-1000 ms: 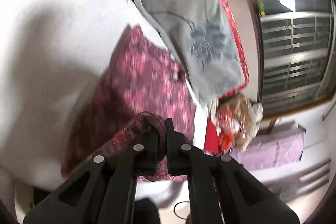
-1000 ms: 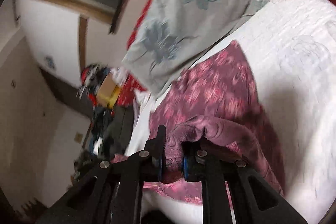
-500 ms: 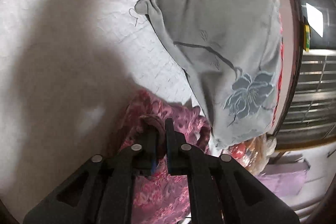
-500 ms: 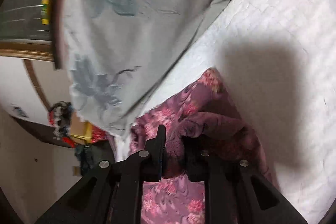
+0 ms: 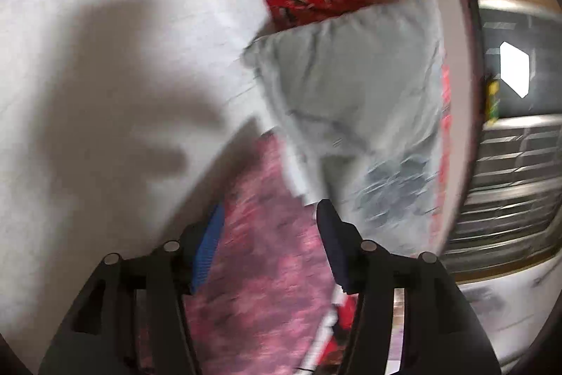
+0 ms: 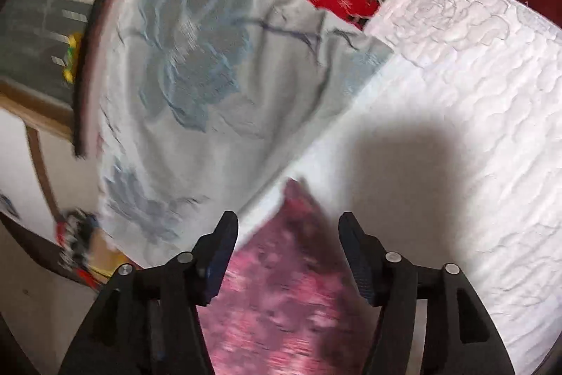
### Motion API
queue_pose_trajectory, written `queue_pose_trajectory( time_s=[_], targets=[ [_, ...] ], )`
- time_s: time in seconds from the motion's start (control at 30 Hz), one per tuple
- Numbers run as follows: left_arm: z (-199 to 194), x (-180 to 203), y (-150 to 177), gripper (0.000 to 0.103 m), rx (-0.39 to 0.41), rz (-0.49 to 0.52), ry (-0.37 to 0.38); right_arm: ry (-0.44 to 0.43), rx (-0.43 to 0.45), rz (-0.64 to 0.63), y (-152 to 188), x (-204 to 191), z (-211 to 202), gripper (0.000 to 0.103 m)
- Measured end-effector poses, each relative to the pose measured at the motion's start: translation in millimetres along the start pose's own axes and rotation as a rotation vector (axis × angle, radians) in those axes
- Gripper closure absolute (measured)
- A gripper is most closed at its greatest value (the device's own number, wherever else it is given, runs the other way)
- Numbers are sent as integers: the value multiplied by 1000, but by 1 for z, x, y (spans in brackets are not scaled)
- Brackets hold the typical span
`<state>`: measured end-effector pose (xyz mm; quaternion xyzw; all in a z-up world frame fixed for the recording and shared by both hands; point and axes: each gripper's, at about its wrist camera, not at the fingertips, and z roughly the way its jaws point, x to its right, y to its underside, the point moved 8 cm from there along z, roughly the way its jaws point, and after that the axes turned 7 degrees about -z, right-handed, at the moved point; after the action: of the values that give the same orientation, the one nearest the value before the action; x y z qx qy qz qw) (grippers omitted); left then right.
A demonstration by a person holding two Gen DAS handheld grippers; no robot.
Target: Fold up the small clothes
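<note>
Both claws are mid-release: the left gripper (image 5: 268,227) and right gripper (image 6: 288,234) have their jaws spreading apart, nothing pinched. The pink floral garment (image 5: 267,269) lies flat on the white quilted bedspread (image 6: 456,129) below them, its far edge just beside the grey flower-print pillow (image 5: 351,94)
</note>
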<state>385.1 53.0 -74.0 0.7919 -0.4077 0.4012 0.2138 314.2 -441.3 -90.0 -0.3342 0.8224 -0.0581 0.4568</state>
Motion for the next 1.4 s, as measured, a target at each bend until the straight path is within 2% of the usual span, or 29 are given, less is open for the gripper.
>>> queue_pose_trajectory(
  time_s=[0.1,0.17,0.2,0.23,0.3,0.33,0.37,0.43,0.5,0.53,0.6,0.63,0.67,0.73,0.8,0.83,0.87,0.9,0.93,0.97,1.03,1.07,1.13,1.17,1.2,1.23,1.27,1.33,1.4],
  targets=[
    [19,-9,24,50,56,67,-113,37,-35,-62,13,-10,20,40],
    [24,-12,35,50,90,132,-186,81,-53,-129,18,-20,30,46],
    [27,-14,38,50,102,161,-210,98,-57,-191,19,-30,33,74],
    [29,-15,40,50,120,198,-250,104,-40,-241,17,-39,32,96],
    [31,-19,37,50,155,271,-334,128,37,-301,8,-48,24,97],
    [34,-19,35,50,158,292,-362,159,36,-288,5,-41,27,97],
    [36,-19,33,50,163,297,-375,219,-24,-246,7,-23,37,97],
    [36,-16,31,50,178,338,-411,265,-69,-195,12,-7,41,96],
    [31,-11,30,50,187,387,-458,272,2,-217,9,-15,20,87],
    [24,-8,30,50,203,395,-460,248,28,-243,11,-24,8,87],
    [8,3,31,50,230,406,-401,154,40,-281,25,-42,-13,80],
    [3,8,35,49,222,419,-362,127,38,-308,39,-48,-22,66],
    [1,14,41,43,197,439,-329,118,31,-329,50,-51,-25,60],
    [6,17,56,41,126,483,-304,84,-16,-385,83,-55,-21,60],
    [20,11,71,41,65,537,-327,151,-112,-446,108,-49,-3,66],
    [29,4,77,41,37,564,-369,210,-122,-505,117,-43,1,70],
    [39,-8,82,41,12,606,-459,227,-92,-531,116,-48,-4,73],
    [43,-11,84,41,21,645,-495,254,-84,-531,115,-50,-11,74],
    [39,-10,86,41,38,679,-500,248,-72,-493,113,-52,-21,68],
    [32,-8,86,41,43,692,-503,237,-38,-455,110,-50,-32,67],
    [19,-8,82,41,48,677,-479,289,16,-417,108,-38,-55,37],
    [12,-10,78,41,55,659,-472,336,19,-407,112,-26,-62,32],
    [3,-20,67,41,51,613,-462,357,-40,-376,121,-8,-59,32],
    [2,-25,63,41,36,586,-455,345,-84,-347,130,0,-54,35],
    [4,-27,63,41,20,568,-451,318,-93,-344,135,0,-54,47],
    [4,-30,64,41,1,550,-443,269,-84,-367,139,-8,-57,80],
    [4,-33,64,41,-14,540,-435,244,-81,-386,141,-18,-60,96],
    [4,-37,65,40,-23,545,-440,242,9,-417,133,-28,-76,96],
    [4,-39,65,35,-27,551,-453,288,14,-415,130,-21,-76,98]
  ],
)
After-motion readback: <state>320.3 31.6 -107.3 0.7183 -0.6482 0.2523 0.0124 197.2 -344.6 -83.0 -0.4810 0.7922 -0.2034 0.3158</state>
